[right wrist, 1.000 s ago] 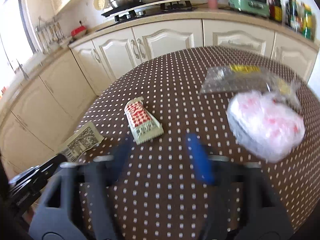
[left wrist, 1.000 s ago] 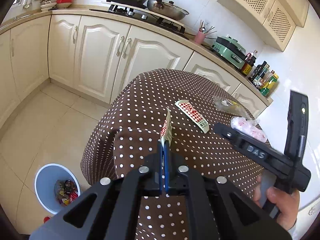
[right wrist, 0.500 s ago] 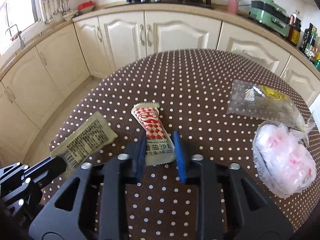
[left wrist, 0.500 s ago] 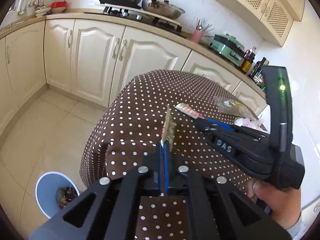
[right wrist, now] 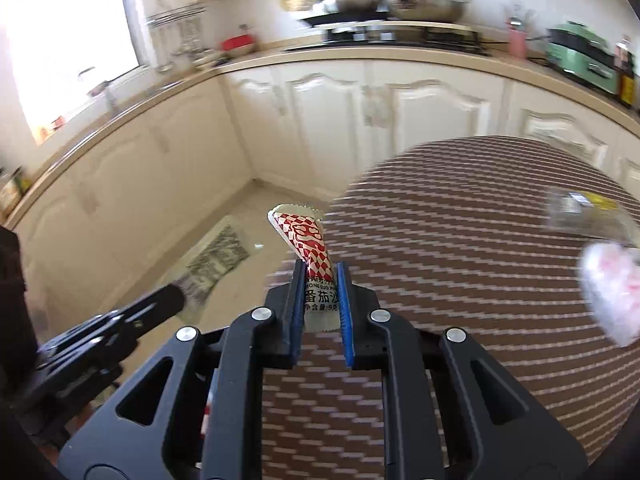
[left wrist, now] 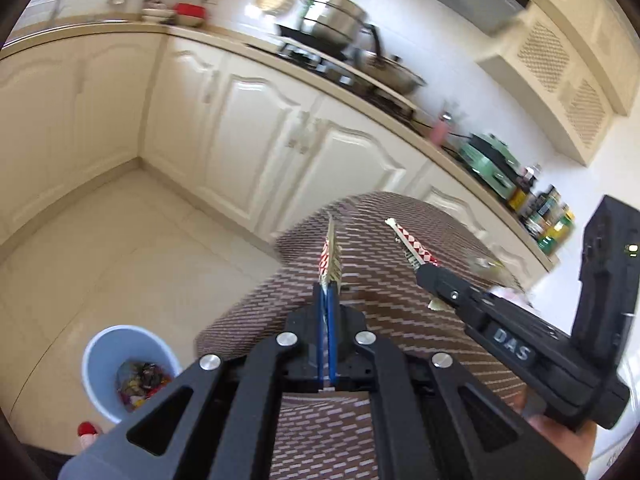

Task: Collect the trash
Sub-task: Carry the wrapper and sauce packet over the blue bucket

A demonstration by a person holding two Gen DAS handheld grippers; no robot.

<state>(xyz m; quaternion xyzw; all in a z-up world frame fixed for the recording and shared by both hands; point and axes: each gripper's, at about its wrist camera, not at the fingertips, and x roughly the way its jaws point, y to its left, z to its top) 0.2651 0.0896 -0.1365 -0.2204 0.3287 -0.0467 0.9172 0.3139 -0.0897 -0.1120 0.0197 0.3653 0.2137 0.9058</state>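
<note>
Both grippers now carry a piece of trash, and that is the change: half a second ago the right gripper (right wrist: pixel 320 280) had its blue pads set either side of the red-checked sachet (right wrist: pixel 304 240) as it lay flat on the spotted table (right wrist: pixel 460 260), and now the pads are pinched on the sachet's lower half and it is up off the cloth, its crimped top pointing to twelve o'clock in the right view. From largest to smallest: the table fills the right view from two to five o'clock, blurred into streaks, which suggests both hands are swinging away from it; the blue bin (left wrist: pixel 100 356), already part filled with wrappers, sits on the floor at eight o'clock in the left view, well apart from both tools; a clear plastic bag (right wrist: pixel 588 212) and a white-and-pink bundle (right wrist: pixel 612 292) lie on the cloth at three o'clock, not yet collected; the left gripper (left wrist: pixel 326 300) is closed tight on a beige printed packet (left wrist: pixel 332 256), seen edge-on and upright at its centre. With two pieces in hand, the sensible next step looks like carrying both over the bin and opening up; two items would then be left on the table
</note>
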